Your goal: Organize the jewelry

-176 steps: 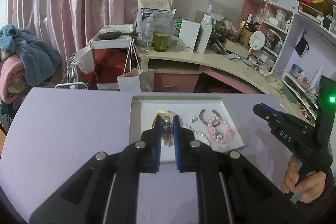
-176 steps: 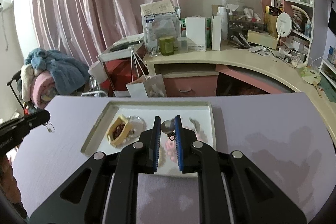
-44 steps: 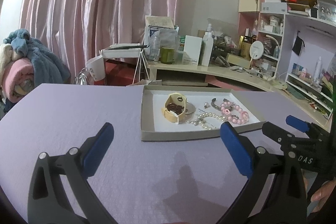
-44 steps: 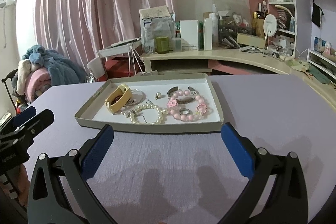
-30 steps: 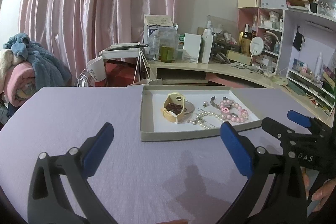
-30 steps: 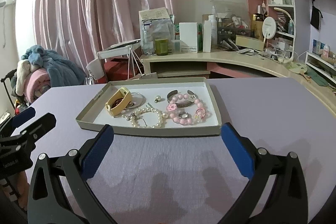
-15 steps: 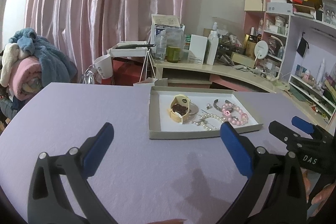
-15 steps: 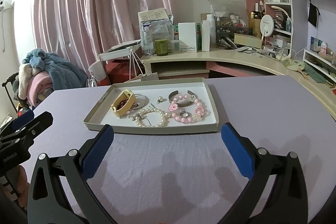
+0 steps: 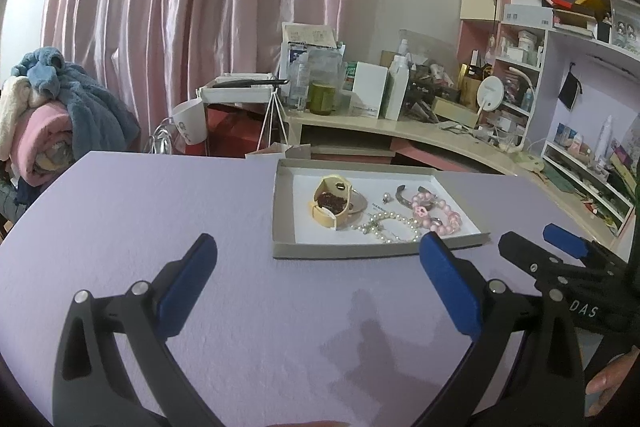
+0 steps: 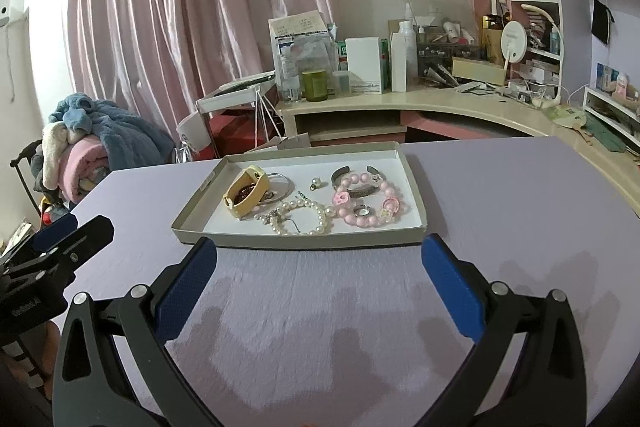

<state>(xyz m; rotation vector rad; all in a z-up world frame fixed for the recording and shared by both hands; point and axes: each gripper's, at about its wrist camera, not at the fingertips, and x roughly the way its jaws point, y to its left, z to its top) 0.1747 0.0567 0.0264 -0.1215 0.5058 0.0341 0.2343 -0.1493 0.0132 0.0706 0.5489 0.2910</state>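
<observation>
A shallow grey cardboard tray [image 10: 416, 203] sits on the lilac table and holds a yellow watch band [image 10: 246, 191], a pearl bracelet [image 10: 308, 215], a pink bead bracelet [image 10: 372, 207], a silver cuff [image 10: 352, 183], a ring [image 10: 362, 211] and a small pearl earring [image 10: 315, 183]. My right gripper [image 10: 318, 267] is wide open and empty, just in front of the tray's near wall. My left gripper [image 9: 316, 267] is wide open and empty, further back; the tray [image 9: 284, 219] lies ahead of it. The right gripper also shows in the left wrist view [image 9: 536, 247].
The left gripper shows at the left edge of the right wrist view [image 10: 76, 231]. Behind the table stand a cluttered curved desk [image 10: 400, 99], shelves [image 9: 560, 27], pink curtains [image 10: 180, 7] and a pile of blankets [image 10: 92, 143].
Both grippers stay wide open and empty. Both have drawn back slightly from the tray, so it looks a bit smaller and farther. The jewelry lies unchanged in the tray.
</observation>
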